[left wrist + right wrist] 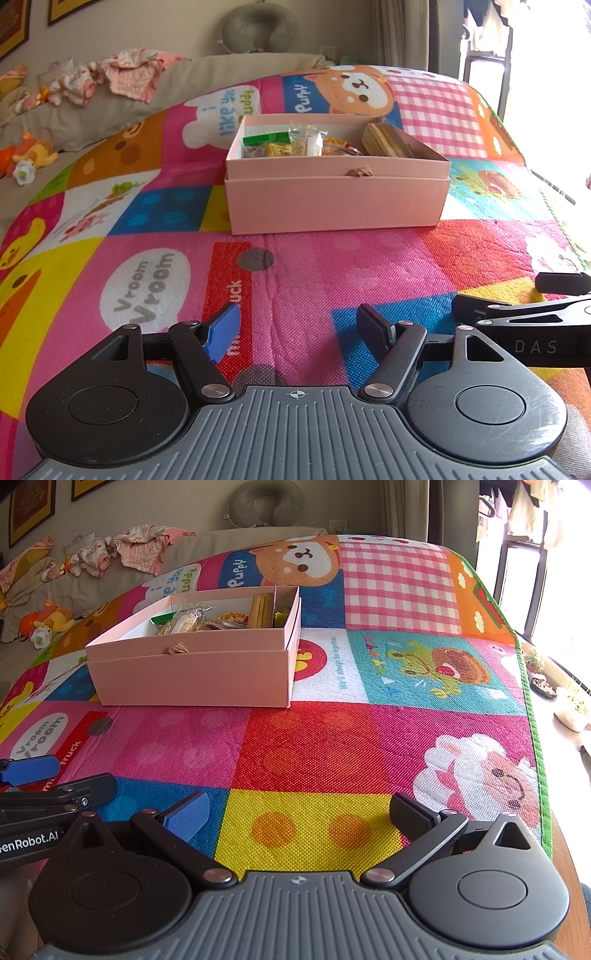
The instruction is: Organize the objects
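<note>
Ahead, one pink box (338, 195) sits on the patchwork play mat (314, 273), holding one green packet (266, 139), one wafer stack (386, 140) and several wrapped snacks. Both the left tongs (301, 332) and right tongs (297, 812) gape wide, holding nothing, near the mat's front edge.

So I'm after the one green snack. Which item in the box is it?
The green packet at the pink box's far-left end; the other snacks are yellow, orange, clear or tan.

open play mat (314, 746) before pink box (192, 675), nothing between
</note>
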Demonstrator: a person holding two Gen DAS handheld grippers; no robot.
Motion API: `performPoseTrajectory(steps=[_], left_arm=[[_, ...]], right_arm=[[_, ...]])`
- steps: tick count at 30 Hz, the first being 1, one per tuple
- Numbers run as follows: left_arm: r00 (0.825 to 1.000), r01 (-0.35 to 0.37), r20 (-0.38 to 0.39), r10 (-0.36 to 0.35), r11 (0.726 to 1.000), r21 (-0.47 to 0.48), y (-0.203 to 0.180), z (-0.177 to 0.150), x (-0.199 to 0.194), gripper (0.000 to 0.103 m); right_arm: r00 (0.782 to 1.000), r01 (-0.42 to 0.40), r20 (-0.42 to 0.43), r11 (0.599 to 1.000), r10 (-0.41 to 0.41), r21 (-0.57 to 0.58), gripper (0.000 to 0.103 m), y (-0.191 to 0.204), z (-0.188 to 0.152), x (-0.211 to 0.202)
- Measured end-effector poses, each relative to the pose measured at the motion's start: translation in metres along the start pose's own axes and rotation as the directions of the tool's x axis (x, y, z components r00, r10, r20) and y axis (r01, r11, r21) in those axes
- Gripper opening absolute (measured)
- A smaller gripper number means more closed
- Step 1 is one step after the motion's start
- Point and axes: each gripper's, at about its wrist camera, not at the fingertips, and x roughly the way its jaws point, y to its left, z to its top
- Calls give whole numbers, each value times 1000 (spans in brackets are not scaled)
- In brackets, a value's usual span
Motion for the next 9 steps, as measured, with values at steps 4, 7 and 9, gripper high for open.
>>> performPoseTrajectory(steps=[4,7,9], left_arm=[[1000,1,0,-1,1000,-1,0,0,0,76],[1000,2,0,-2,1000,-2,0,0,0,76],[1000,1,0,-1,1000,-1,-1,0,0,76]], right_arm=[[1000,-1,0,1000,1,-1,103,0,0,0],[1000,-1,0,1000,1,-2,103,0,0,0],[1000,-2,0,1000,2,-1,103,1,0,0]])
